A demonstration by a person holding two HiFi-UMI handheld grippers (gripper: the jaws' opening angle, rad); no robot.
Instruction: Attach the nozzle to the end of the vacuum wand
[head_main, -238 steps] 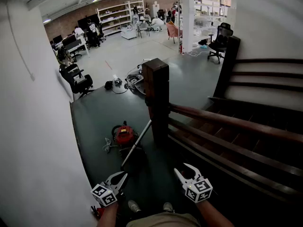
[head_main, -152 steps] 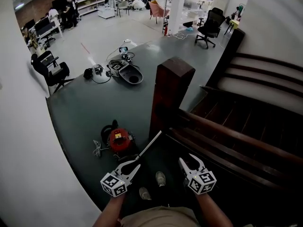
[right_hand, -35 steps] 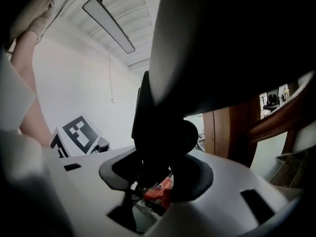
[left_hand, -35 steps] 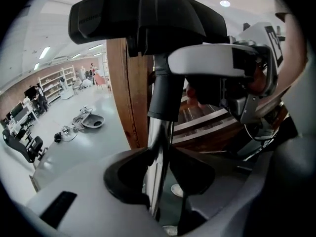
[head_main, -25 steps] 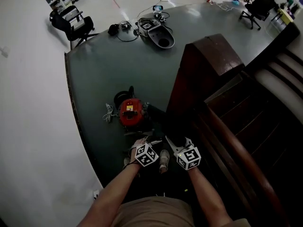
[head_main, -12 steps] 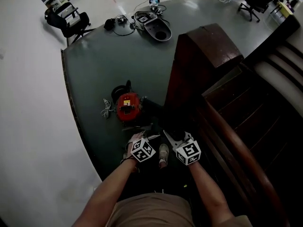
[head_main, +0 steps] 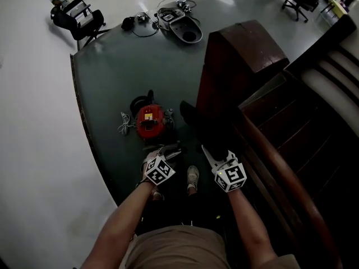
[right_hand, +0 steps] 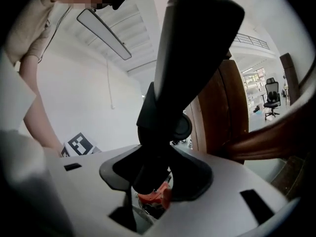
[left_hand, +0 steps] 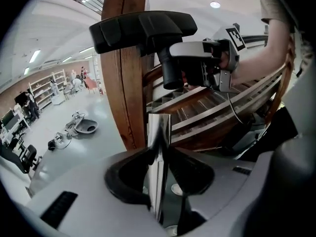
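Note:
The chrome vacuum wand (left_hand: 159, 147) stands upright between the jaws of my left gripper (left_hand: 159, 168), which is shut on it near its open end. Just above that end hangs the black floor nozzle (left_hand: 143, 28), its round neck pointing down and apart from the wand. My right gripper (right_hand: 158, 167) is shut on the nozzle's neck (right_hand: 192, 58). In the head view the left gripper (head_main: 167, 151) and right gripper (head_main: 208, 150) sit side by side above the dark floor, with the nozzle (head_main: 193, 115) ahead of the right one. The red vacuum canister (head_main: 150, 122) lies just beyond.
A thick wooden newel post (head_main: 247, 60) and a handrail (head_main: 280, 172) stand close on the right, with stairs (head_main: 331, 94) behind. A white wall (head_main: 39, 150) is at the left. The person's shoe (head_main: 192, 179) is below the grippers. A grey device with cables (head_main: 182, 29) lies far off.
The right gripper has lifted the nozzle up and away to the right. The left gripper with the wand has shifted slightly left, so the two grippers stand further apart.

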